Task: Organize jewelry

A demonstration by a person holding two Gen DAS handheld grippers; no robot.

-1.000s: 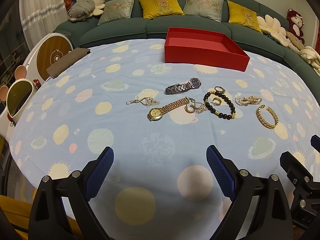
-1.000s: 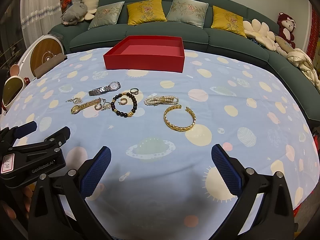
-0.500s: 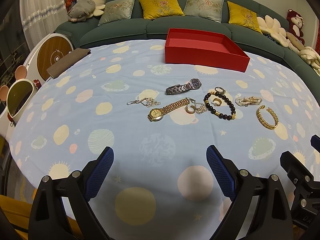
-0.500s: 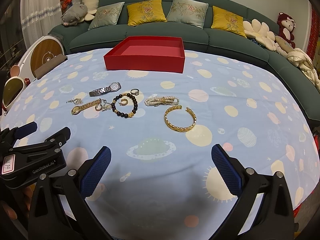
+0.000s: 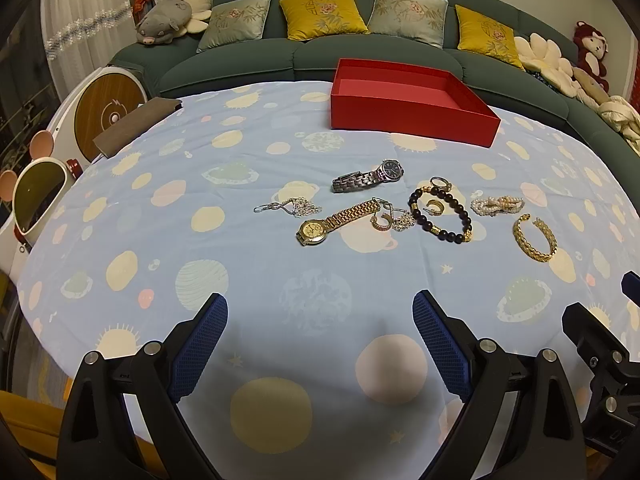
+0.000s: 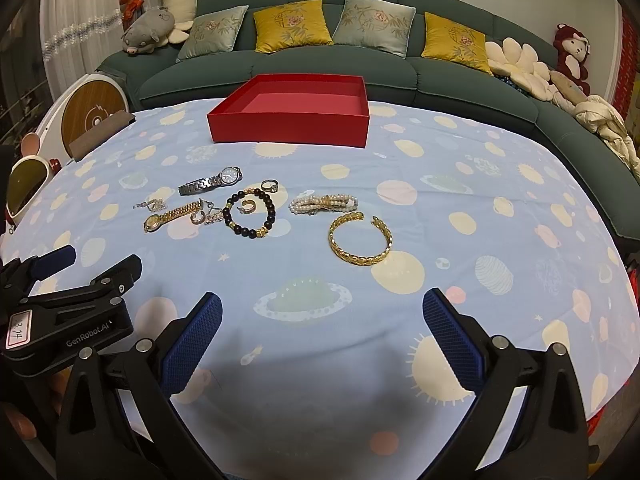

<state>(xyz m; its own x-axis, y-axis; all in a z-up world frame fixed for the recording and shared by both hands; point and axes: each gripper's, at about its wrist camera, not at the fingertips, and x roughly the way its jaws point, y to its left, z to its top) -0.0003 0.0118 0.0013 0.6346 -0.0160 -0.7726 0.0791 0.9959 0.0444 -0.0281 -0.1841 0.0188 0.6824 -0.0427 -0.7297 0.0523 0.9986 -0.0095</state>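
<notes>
A: Status on both claws?

B: Left claw [image 5: 320,344] and right claw [image 6: 322,340] both spread wide, nothing between the pads. Both hover over the table's near edge, short of the jewelry. Looks like a staging pose: full view of the spread before committing to a pick.

A: Where's the jewelry?

B: Loose row across mid-table [image 6: 500,184]. From the left edge: silver earring [image 5: 288,208], gold watch [image 5: 336,220], silver watch [image 5: 368,176] just behind it, black bead bracelet [image 6: 250,214] ringing a small gold hoop, pearl bracelet [image 6: 323,203], gold cuff [image 6: 359,240].

A: Target?

B: Red box [image 6: 292,110] at the far edge, open side up and empty. My read: nothing sorted yet.

A: Why split the claws left/right?

B: Probably reach. Cuff sits nearest the right claw, gold watch nearest the left.

A: Risks?

B: Gold watch strap touches a small hoop and a sparkly piece; may drag them along.
</notes>
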